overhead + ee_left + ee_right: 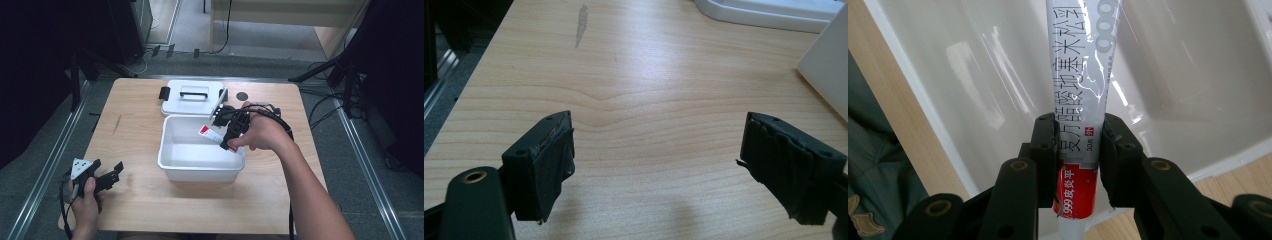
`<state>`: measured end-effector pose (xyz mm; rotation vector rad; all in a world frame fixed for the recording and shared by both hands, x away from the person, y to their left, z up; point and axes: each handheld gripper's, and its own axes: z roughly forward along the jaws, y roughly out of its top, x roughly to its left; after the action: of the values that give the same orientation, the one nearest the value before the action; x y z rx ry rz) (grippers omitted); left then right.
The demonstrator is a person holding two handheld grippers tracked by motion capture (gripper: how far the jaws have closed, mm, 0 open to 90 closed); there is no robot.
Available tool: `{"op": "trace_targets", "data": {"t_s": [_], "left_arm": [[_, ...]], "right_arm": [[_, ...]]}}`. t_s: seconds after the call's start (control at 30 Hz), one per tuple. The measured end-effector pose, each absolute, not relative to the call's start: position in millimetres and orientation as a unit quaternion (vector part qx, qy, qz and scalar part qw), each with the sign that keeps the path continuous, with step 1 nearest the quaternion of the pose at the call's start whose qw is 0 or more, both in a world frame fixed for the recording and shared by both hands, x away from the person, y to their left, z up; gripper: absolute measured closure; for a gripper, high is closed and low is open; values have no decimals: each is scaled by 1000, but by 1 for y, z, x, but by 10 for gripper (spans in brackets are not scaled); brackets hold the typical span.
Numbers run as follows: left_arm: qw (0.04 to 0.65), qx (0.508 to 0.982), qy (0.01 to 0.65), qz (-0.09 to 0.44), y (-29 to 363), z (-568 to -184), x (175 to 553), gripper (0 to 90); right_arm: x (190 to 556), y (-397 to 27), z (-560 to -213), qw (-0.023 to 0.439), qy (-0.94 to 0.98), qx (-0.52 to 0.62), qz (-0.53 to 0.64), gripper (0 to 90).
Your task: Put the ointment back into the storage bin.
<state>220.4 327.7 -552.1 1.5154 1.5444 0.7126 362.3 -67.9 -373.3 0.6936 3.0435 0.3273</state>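
Note:
A white open bin [170,161] stands at the middle of the wooden table [140,200]. My right gripper [231,131] hangs over the bin's right part, shut on a white and red tube [212,134]. In the right gripper view the tube [1082,100] runs up from between the two jaws, with black print on it and a red band near its lower end, above the bin's inside [973,75]. My left gripper [112,175] rests low at the table's front left, open, its jaws wide apart over bare wood [654,150] with nothing between them.
The bin's white lid [192,96] with a handle lies flat behind the bin, also seen as the lid's edge [769,12]. The bin's corner [829,65] stands at the right of the left gripper view. A dark round spot [242,96] marks the table beside the lid.

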Motion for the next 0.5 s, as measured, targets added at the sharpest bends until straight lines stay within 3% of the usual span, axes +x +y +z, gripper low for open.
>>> {"op": "trace_targets", "data": {"t_s": [0.5], "left_arm": [[419, 604, 615, 284, 328, -552, 220, 148]], "right_arm": [[359, -65, -384, -10, 970, 223, 99, 721]]}}
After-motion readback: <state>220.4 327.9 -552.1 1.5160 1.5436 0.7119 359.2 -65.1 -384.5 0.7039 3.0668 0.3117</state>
